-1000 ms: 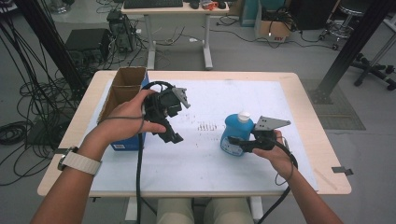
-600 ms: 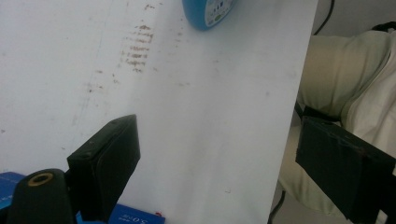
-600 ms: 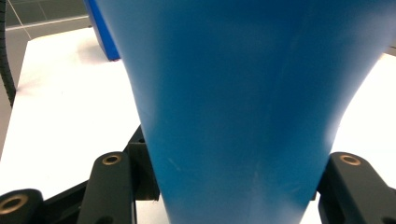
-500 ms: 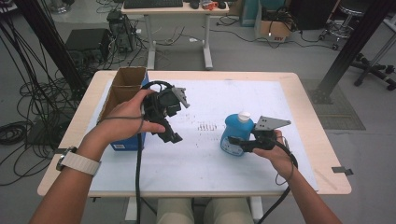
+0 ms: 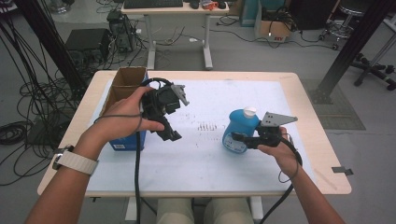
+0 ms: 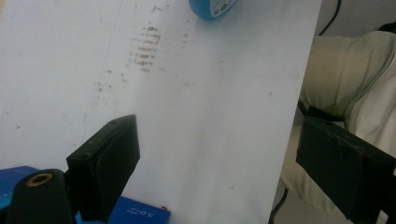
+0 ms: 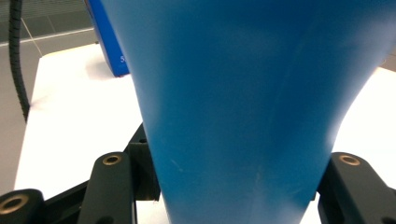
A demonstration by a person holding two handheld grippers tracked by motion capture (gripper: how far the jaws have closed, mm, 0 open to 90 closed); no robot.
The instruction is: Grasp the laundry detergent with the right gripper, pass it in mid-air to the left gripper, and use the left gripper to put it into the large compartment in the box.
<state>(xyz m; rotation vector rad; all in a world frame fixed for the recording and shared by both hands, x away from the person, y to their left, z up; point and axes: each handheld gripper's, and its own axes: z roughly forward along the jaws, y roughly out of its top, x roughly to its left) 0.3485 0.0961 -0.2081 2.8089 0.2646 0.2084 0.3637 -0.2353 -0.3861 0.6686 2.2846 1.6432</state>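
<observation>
High view, blue bottle (image 5: 237, 129), white cap, clamped by right tool (image 5: 242, 139)

We see a round blue plastic bottle (image 5: 239, 130) with a white cap, tipped on its side, on the white table top, our right side, label showing.

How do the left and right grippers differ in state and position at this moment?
The left gripper has its jaws spread wide with nothing between them; the right gripper is shut on the blue bottle. The left gripper is held above the table beside the cardboard box; the right gripper is low at the bottle's side, right of the middle. Both are black, hand-held and trail a cable.
</observation>
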